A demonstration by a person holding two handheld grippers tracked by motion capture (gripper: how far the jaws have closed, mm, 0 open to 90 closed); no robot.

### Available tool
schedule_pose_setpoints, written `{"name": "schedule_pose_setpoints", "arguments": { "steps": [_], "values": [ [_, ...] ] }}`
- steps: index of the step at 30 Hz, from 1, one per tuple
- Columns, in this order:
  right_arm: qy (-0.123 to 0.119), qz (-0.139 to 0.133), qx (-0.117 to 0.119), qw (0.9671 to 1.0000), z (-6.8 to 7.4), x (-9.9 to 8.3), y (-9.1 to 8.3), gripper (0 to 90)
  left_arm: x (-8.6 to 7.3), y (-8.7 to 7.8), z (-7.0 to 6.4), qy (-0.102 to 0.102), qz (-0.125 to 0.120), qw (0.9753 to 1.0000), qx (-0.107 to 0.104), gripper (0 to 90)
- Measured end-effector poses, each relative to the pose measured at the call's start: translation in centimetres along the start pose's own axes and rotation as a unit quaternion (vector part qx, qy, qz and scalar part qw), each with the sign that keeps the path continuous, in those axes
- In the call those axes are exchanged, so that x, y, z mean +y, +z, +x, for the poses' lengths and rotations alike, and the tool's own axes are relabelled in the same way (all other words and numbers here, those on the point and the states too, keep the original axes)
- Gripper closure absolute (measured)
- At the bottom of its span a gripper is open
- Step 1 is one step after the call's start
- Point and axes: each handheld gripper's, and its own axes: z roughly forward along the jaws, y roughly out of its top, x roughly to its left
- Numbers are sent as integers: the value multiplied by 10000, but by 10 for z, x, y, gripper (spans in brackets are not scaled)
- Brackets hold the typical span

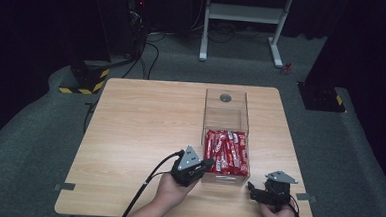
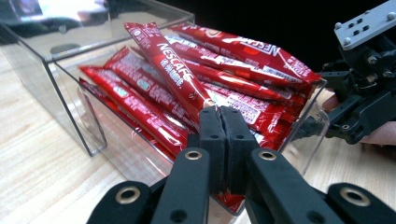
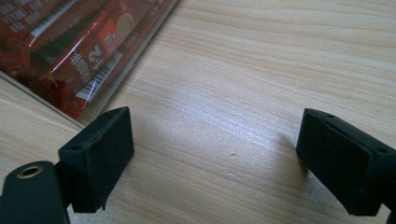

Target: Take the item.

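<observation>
Table [image 1: 139, 131]: light wood-grain top, standing on grey carpet [image 1: 24, 144]. White metal frame stand [image 1: 243, 21] on the floor beyond the far edge. Black-and-yellow striped base [image 1: 85, 80] off the far left corner; black cables [image 1: 146, 53] trailing nearby. Dark base with a yellow mark [image 1: 321, 97] off the far right corner. Grey tape tabs [image 1: 64, 186] at the near edges.

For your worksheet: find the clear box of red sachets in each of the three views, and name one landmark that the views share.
High view: clear box right of table centre, red sachets at its near end.
Left gripper view: centre, behind the shut left tool.
Right gripper view: top-left corner.
Shared landmark: the wooden table.
</observation>
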Motion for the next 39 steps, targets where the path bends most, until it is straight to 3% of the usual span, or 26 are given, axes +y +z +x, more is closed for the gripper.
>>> {"name": "schedule_pose_setpoints", "arguments": {
  "steps": [8,19,39],
  "values": [
    [-3,-27,-14,10000,0,0,0,128,8,1,5,-134,-178,9997,-133,891],
    [-25,-28,11,10000,1,0,-1,131,13,-9,10,-273,-414,9986,-156,891],
    [-28,-29,33,10000,1,0,-1,133,20,-34,23,-295,-707,9969,-167,891]
  ]
}}
